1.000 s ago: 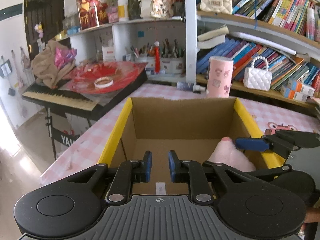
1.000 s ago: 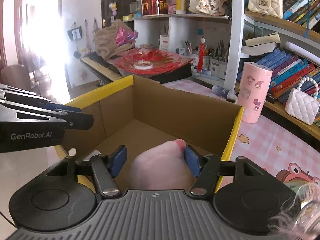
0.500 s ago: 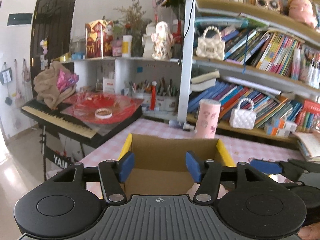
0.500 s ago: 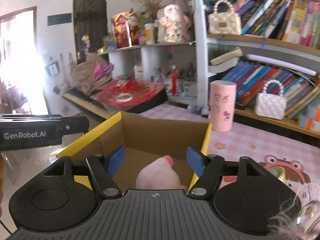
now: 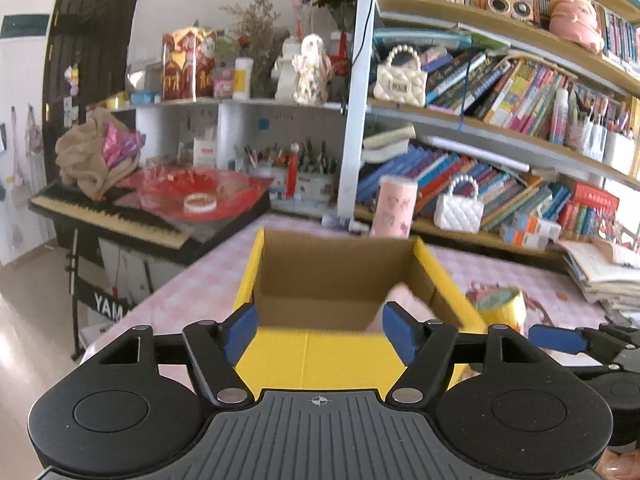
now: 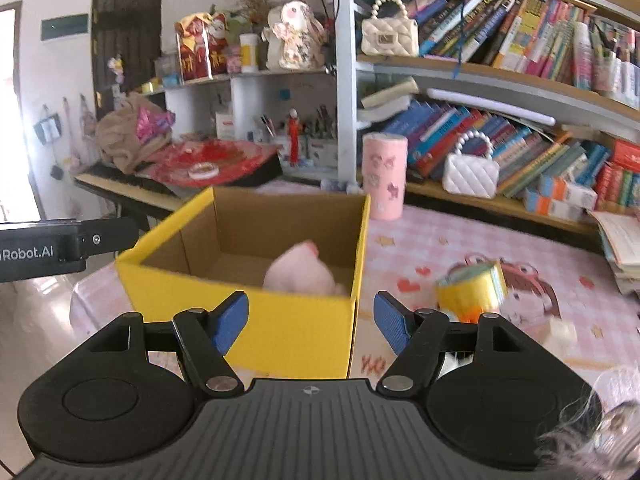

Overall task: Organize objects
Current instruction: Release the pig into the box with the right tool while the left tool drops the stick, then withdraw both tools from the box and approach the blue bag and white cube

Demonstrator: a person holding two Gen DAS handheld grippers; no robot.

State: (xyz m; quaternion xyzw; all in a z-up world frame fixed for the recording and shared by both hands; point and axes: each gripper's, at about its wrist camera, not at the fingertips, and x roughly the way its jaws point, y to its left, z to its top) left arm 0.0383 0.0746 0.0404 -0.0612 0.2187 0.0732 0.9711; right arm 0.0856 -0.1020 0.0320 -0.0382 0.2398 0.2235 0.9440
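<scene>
A yellow cardboard box stands open on the pink checked table. A pink plush toy lies inside it at the right side; its edge shows in the left wrist view. My left gripper is open and empty, pulled back in front of the box's near wall. My right gripper is open and empty, held before the box's right front corner. A yellow tape roll lies on the table right of the box.
A pink cylinder cup and a white quilted handbag stand behind the box by the bookshelf. A keyboard with a red dish is at the left. A small white block lies at the right.
Both grippers have pulled back out of the box and up. The left opened from nearly shut. The right let go of the pink plush, which stays in the box.
</scene>
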